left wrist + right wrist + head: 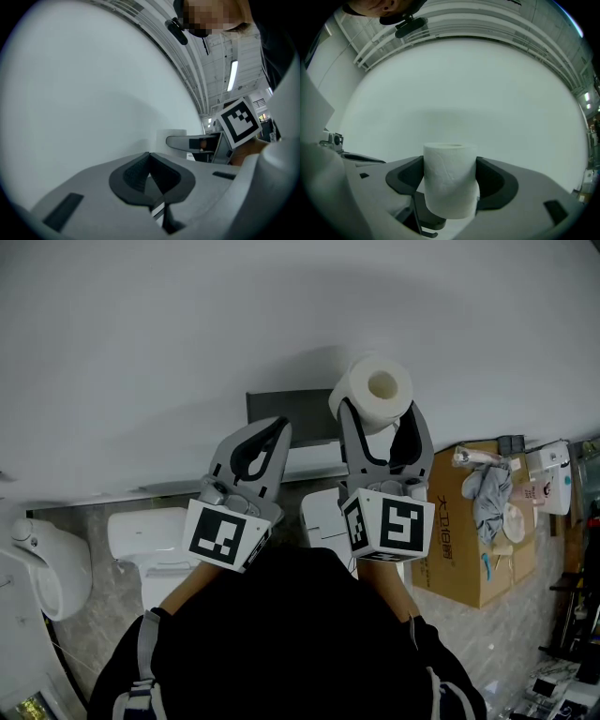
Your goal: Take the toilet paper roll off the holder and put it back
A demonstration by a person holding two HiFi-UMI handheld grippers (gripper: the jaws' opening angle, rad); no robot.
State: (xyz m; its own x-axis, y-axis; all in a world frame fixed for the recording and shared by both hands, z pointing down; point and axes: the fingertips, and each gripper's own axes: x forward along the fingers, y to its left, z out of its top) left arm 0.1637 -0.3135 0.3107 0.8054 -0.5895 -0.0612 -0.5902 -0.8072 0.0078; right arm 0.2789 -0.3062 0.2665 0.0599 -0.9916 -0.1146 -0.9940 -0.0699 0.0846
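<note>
Right gripper [451, 177]: fingers set narrow, clamped on the toilet paper roll [373, 390]. One pad bears on each curved side, and the roll stands up past the pads. In the head view the hollow core faces up and out, clear of both fingers. The paper shows slight creasing where the pads bear on it.

Left gripper [267, 432]: fingers brought together tip to tip with nothing between them. It is raised beside the right gripper, close to the wall [187, 324].

Dark grey plate [281, 409] on the wall sits just beyond the left fingertips, to the left of the held roll and lower. Likely the holder. Its bar or peg cannot be made out from here.

Judgement: the roll is off and in the air, so the step in hand is the return.

How to do it well:
- Keep the squeeze light. The roll is soft, and more pressure would flatten the core and make threading harder.
- Turn the wrist so the core lines up with the holder's bar before closing in. Don't push the roll on at a slant.
- Lead with the end of the roll that sticks out past the fingers, so the fingers stay clear of the plate.
- The left fingers are free to steady the holder if it swings.
- Let go only once the roll's weight is on the bar.
</note>
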